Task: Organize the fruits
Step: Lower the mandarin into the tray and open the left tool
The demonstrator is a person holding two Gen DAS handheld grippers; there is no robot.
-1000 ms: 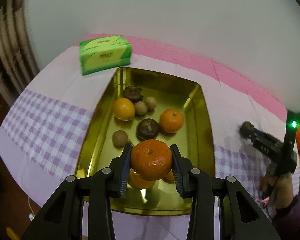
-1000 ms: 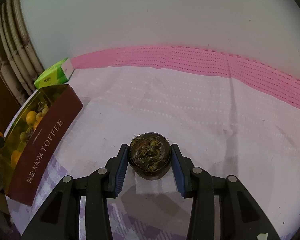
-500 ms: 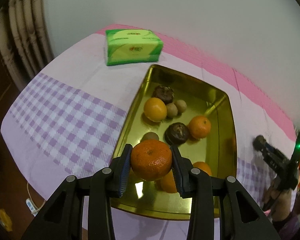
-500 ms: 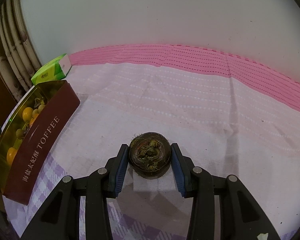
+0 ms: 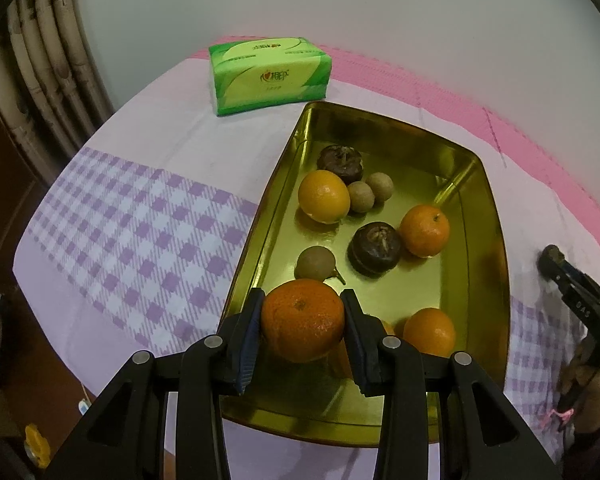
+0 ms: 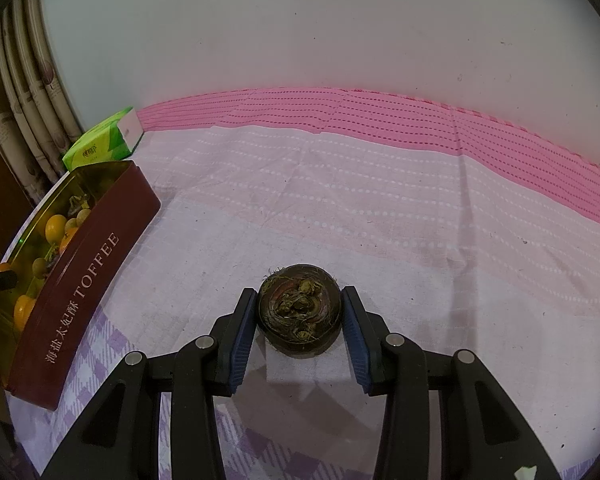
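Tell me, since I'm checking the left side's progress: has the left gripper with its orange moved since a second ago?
Yes. The left gripper, shut on the orange, has shifted from over the tin's middle toward its left rim.

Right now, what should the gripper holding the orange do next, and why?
Probably lower it a little and let go. The left hand-held gripper is shut on the orange right above the near end of the gold tin, where other fruit already lies, so it would likely land inside.

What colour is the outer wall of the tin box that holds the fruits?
Dark maroon with pale lettering on the tin box, clearest in the right wrist view.
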